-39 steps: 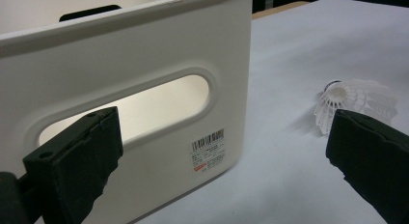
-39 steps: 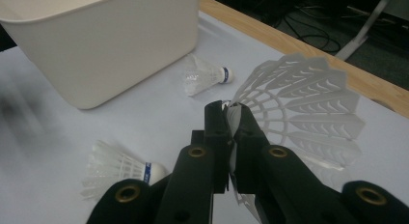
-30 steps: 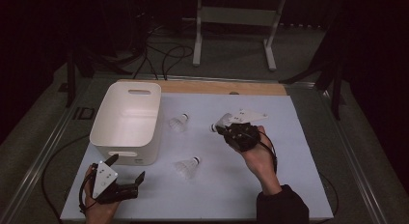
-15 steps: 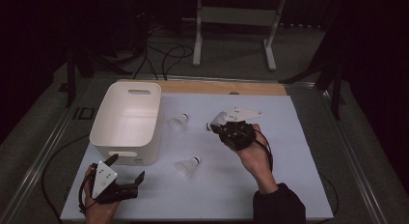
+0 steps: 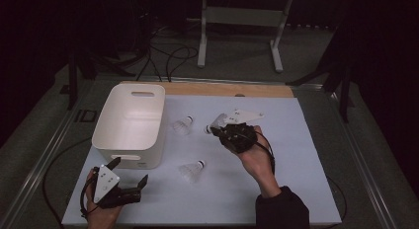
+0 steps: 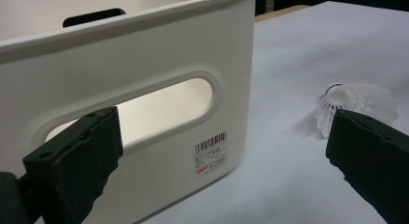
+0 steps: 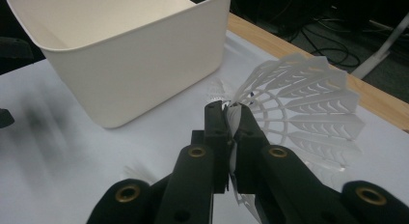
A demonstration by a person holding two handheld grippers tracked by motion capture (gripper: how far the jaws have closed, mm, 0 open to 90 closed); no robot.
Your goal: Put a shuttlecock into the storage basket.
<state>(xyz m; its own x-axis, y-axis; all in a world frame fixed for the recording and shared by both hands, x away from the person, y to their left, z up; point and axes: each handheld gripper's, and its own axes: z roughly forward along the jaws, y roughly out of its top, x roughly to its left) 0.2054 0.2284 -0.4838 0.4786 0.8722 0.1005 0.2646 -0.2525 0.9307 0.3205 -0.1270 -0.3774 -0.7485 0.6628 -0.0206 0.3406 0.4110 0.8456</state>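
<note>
Right gripper [image 5: 216, 126] lifted over the middle of the table [image 5: 296, 189], toward its far half, jaws pressed together on a white shuttlecock [image 7: 308, 108]; in the right gripper view, pinched at the skirt's edge, feathers fanning out to the right of the pads, cork end not clear. Same held shuttlecock visible in the high view just left of the gripper body, above the tabletop, w/ the grey plate on top of the gripper pointing to the far right corner.

Left gripper [image 5: 129, 175] low at the near left corner of the table, held in the left hand [image 5: 99, 209], jaws spread wide, nothing between them. In the left gripper view, aimed at the near wall of the white bin [image 6: 144, 64], its handle slot and barcode label in sight.

White bin standing along the left edge of the table, open top up, inside looks bare as far as seen.

Two more shuttlecocks lying loose on the table: 2nd shuttlecock [image 5: 182, 126] just right of the bin, near its far right corner; 3rd shuttlecock [image 5: 190, 171] nearer the front edge, between the two grippers, apart from both
</note>
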